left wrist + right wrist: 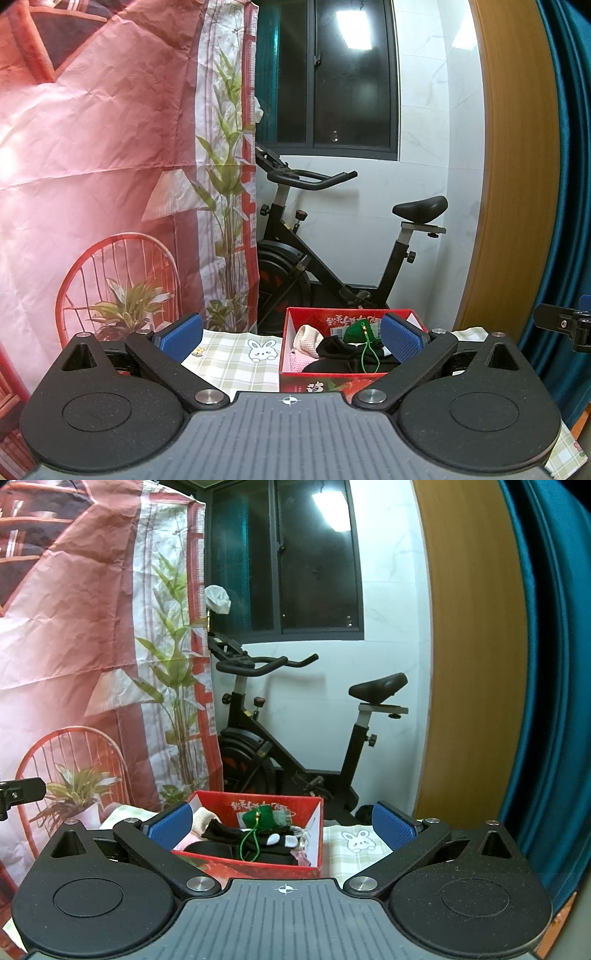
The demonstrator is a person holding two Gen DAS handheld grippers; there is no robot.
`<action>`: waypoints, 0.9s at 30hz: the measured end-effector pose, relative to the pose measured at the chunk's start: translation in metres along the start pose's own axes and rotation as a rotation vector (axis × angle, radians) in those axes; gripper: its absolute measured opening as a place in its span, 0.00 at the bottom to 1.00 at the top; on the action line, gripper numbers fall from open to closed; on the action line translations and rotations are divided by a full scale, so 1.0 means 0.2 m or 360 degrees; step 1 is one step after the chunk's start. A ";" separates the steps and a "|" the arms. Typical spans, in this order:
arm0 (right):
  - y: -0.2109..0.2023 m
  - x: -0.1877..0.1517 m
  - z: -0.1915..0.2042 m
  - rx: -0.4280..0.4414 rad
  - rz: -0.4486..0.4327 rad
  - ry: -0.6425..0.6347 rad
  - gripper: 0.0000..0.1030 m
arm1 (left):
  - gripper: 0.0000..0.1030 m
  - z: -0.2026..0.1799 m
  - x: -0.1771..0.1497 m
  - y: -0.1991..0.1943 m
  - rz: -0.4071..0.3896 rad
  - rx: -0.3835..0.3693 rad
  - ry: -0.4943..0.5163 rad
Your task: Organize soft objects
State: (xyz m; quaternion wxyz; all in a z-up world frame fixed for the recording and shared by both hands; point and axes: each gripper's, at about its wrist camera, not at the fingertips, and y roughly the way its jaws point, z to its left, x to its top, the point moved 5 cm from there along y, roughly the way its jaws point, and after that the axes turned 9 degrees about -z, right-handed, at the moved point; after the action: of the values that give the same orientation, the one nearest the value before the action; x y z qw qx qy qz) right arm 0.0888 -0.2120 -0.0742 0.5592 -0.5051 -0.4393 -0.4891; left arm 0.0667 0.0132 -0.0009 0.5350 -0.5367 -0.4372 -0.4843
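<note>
Left gripper [291,336]: jaws spread wide, nothing between the 2 blue ribbed pads [400,338]. Right gripper [282,821]: same, jaws wide apart and empty, blue pads [391,825] textured with fine ridges.

Key relation: the red box [314,384] sits ahead of and below both grippers on the checked cloth. In the left wrist view it lies right of centre, its right rim hidden behind the right pad. In the right wrist view the box [258,867] lies left of centre, its left corner behind the left pad. So the box sits between the 2 grippers. Neither looks clearly nearer; cannot tell which.

Contents, all soft, heaped loosely:
- green pouch [258,818] on top, plump, felt-like, with a thin green cord [247,843] looping down toward the near wall. In the left view the pouch [356,330] lies close to the right pad.
- black fabric piece [221,832], limp, long axis running roughly left to right across the box.
- cream knitted item [306,336] at the far left corner, waffle texture.
- pink cloth [299,363] underneath, mostly covered.

Box: stiff printed cardboard, open top, straight walls.

Tablecloth [236,362]: pale green plaid with a cartoon rabbit print, flat.

Judgement: a reach for the pouch means going forward and down; the cord could snag.

Background: black exercise bike [332,258], printed red backdrop [92,147].
</note>
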 end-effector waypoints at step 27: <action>0.00 -0.01 -0.01 0.0001 0.0006 0.0000 1.00 | 1.00 0.00 -0.01 -0.01 0.0007 0.0006 -0.0014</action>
State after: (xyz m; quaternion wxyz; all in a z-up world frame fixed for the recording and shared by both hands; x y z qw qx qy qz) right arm 0.0887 -0.2142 -0.0757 0.5603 -0.5058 -0.4384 -0.4879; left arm 0.0653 0.0129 -0.0027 0.5351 -0.5388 -0.4394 -0.4799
